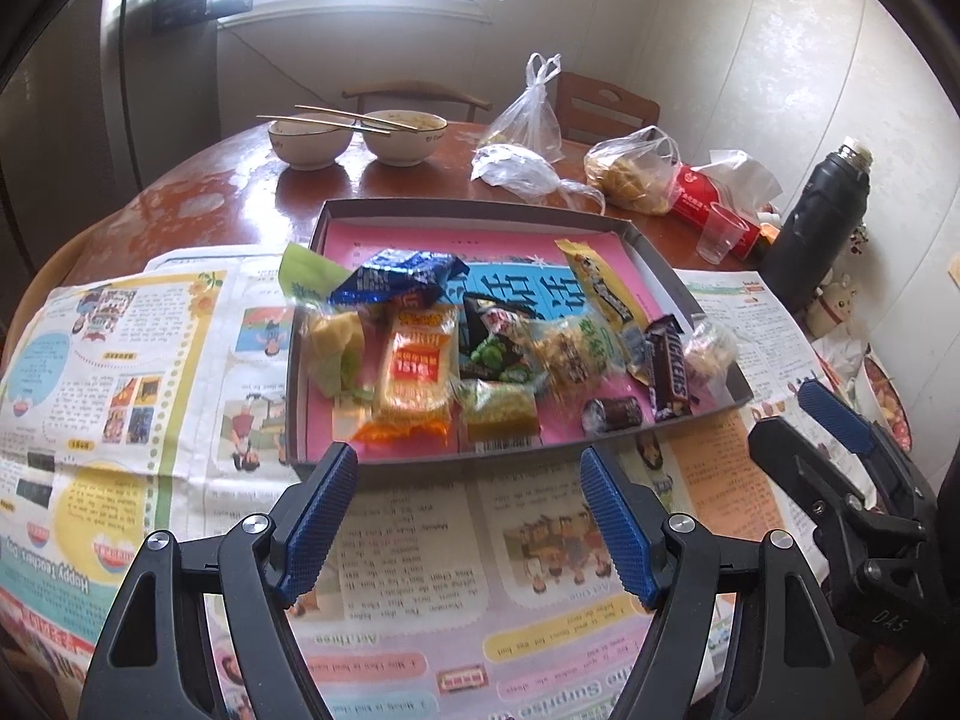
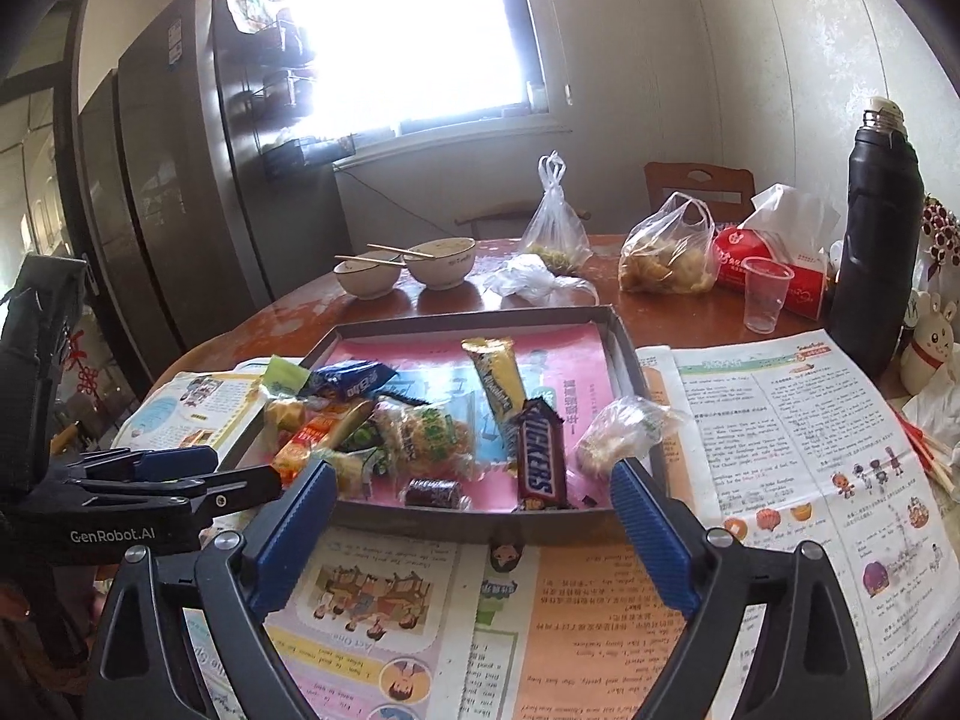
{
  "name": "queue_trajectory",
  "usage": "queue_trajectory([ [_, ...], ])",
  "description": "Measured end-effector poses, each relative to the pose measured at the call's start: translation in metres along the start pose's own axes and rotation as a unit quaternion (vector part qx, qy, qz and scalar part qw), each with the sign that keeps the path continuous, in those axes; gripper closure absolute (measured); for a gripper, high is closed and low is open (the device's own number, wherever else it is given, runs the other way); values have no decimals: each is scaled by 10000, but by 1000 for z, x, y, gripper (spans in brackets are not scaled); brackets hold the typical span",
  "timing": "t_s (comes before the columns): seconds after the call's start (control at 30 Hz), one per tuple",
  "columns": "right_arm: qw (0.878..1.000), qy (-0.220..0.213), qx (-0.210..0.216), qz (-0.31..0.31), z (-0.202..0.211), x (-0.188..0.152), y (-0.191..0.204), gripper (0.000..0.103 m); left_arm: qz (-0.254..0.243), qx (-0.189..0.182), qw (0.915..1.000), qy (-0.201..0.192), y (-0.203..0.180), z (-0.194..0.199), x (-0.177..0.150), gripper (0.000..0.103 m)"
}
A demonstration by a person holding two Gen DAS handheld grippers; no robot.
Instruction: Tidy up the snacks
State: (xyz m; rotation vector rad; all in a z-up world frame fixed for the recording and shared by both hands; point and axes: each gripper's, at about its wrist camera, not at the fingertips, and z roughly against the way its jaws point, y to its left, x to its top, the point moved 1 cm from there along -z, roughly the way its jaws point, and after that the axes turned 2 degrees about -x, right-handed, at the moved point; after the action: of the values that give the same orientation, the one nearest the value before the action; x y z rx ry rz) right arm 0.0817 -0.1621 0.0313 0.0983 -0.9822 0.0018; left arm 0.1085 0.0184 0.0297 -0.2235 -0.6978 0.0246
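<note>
Already the snacks point(image 1: 480, 354) lie heaped in the tray point(image 1: 708, 300) mid-bench, none visibly left outside; both claws, left claw point(image 1: 468, 468) and right claw point(image 2: 471, 483), hang spread and empty at its near edge.

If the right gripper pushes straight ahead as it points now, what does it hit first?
Probably the near wall of the gray tray, just ahead of the open right gripper; beyond it lies the Snickers bar. Depth is uncertain.
</note>
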Motion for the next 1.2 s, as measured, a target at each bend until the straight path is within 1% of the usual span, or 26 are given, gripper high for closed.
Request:
queue_trajectory([
  [0.17,9999,85,3,135,7,-12,4,9,-44,24,10000,-4,-4,6,-14,25],
  [0.3,9998,164,-27,94,11,-22,2,9,-84,23,10000,0,-9,10,-25,25],
  [0.57,9998,168,-64,39,23,-33,0,7,-84,-18,9999,-54,-11,21,-43,25],
  [0.83,9998,192,9,80,32,-41,7,7,-76,30,10000,-49,-11,28,-55,25],
  [1.2,9993,359,-48,129,36,-59,12,7,-60,70,9999,80,-8,29,-71,25],
])
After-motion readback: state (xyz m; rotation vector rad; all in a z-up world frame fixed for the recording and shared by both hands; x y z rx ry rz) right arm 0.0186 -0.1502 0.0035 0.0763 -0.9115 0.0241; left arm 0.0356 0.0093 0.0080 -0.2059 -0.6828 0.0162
